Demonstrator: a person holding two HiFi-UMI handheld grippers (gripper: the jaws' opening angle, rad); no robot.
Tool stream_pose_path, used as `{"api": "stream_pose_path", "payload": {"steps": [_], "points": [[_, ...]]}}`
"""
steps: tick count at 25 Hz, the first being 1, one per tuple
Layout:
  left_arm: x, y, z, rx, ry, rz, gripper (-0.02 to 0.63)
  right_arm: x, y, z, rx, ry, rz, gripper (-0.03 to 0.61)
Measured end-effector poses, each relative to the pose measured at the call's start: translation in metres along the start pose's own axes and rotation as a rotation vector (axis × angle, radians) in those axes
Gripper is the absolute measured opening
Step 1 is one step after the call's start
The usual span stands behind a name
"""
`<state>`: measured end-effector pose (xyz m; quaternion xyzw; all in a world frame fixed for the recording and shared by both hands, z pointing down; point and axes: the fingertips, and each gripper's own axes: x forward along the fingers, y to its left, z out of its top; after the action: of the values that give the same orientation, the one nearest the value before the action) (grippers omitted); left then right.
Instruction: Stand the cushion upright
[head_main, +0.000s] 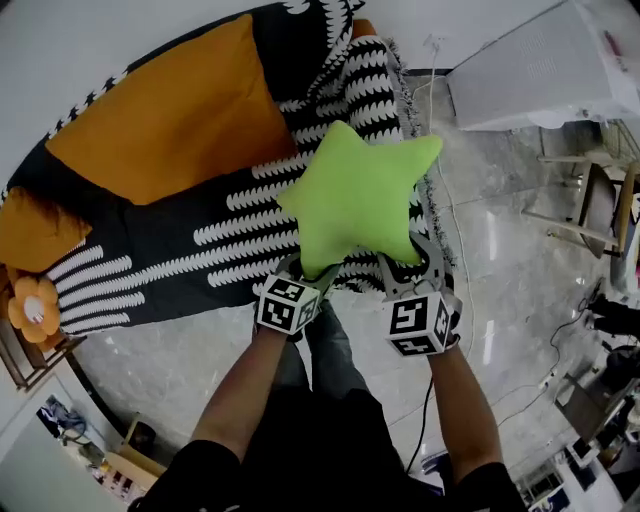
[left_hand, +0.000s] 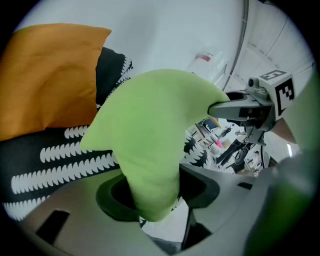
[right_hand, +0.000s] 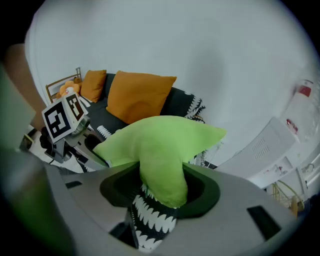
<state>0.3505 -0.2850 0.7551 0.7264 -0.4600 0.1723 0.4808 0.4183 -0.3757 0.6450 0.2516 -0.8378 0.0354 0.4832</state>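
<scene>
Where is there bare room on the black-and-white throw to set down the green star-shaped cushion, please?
Free: the patterned throw in front of the large orange cushion. Crowded: its left end, by the small orange cushion.

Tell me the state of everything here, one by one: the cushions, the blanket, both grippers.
Green star-shaped plush cushion: held up in the air, gripped by two points.
Left gripper: shut on one point.
Right gripper: shut on another point.
Large orange square cushion: propped upright at the back.
Black-and-white patterned blanket: spread out flat.
</scene>
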Motion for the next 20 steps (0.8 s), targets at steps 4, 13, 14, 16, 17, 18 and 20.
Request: {"api": "stream_pose_path", "payload": {"steps": [4,13,14,16,17,18,20], "points": [[0.026,0.005,0.006,-0.011,-0.048,0.004,0.23,0.007,-0.007,0.004,-0.089,-0.041,-0.057,0.212],[0.07,0.031,-0.03,0.091,0.102,0.008,0.32,0.025,0.011,-0.023,-0.191,-0.096,-0.146,0.219],[0.067,0.032,-0.039,0.093,0.12,-0.01,0.367,0.026,0.015,-0.029,-0.184,-0.082,-0.15,0.222],[0.059,0.039,-0.059,0.057,0.146,-0.026,0.388,0.031,0.02,-0.045,-0.184,-0.051,-0.158,0.228],[0.054,0.045,-0.066,0.035,0.151,-0.02,0.39,0.034,0.02,-0.052,-0.184,-0.037,-0.163,0.231],[0.048,0.051,-0.071,0.019,0.148,-0.007,0.391,0.037,0.021,-0.059,-0.182,-0.023,-0.167,0.236],[0.034,0.063,-0.074,0.002,0.123,0.024,0.39,0.04,0.023,-0.07,-0.173,0.01,-0.164,0.261]]}}
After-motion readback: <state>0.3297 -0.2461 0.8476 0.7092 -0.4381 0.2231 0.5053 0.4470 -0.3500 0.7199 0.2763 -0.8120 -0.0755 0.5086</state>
